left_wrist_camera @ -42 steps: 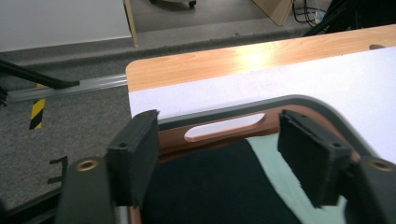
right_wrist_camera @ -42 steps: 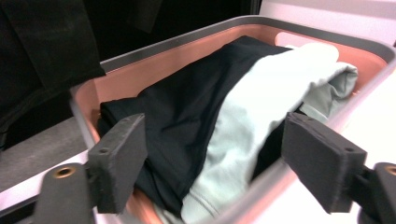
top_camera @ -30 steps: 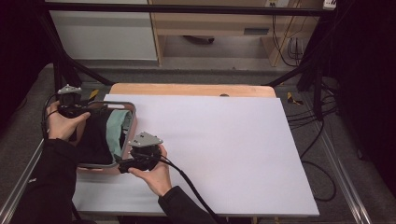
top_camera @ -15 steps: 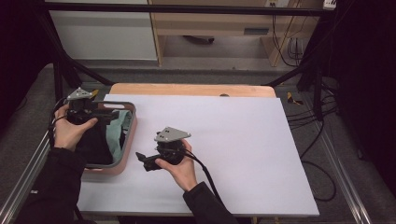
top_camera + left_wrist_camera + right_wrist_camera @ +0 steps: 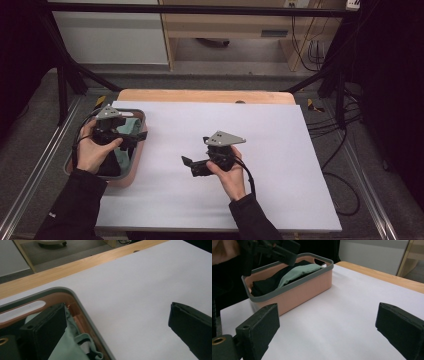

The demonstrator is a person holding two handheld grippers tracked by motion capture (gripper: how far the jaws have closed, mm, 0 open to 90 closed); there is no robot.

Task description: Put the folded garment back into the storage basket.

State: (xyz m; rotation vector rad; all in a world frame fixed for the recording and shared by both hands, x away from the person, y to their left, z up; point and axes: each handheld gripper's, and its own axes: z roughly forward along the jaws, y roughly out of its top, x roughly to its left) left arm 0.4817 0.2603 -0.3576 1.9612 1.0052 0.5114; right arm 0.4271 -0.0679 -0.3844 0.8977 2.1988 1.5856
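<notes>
Now my left gripper (image 5: 131, 138) hangs over the pink basket (image 5: 140, 119) at the left edge of the white table (image 5: 300, 165), and its jaws stand wide apart with nothing between them. From the left gripper view I see one jaw above the inside of the basket, close over the pale green cloth (image 5: 66, 345), while the other jaw is out over bare white table, so the grey rim (image 5: 82, 311) of the basket passes between the two jaws without touching them. The green cloth lies inside the basket beside a black cloth (image 5: 265, 281), both below the rim. My right gripper (image 5: 192, 166) is well apart from the basket, held low over the middle of the table, and it is also released, the jaws spread and holding nothing. In the right gripper view the basket stands in front of it, with its long pink wall (image 5: 304, 291) turned to me and a free strip of table between. To the right of my right hand the table is open as far as its right edge, and the wooden board (image 5: 200, 96) marks the far edge behind the white sheet. The basket stands near the left edge of the table.
</notes>
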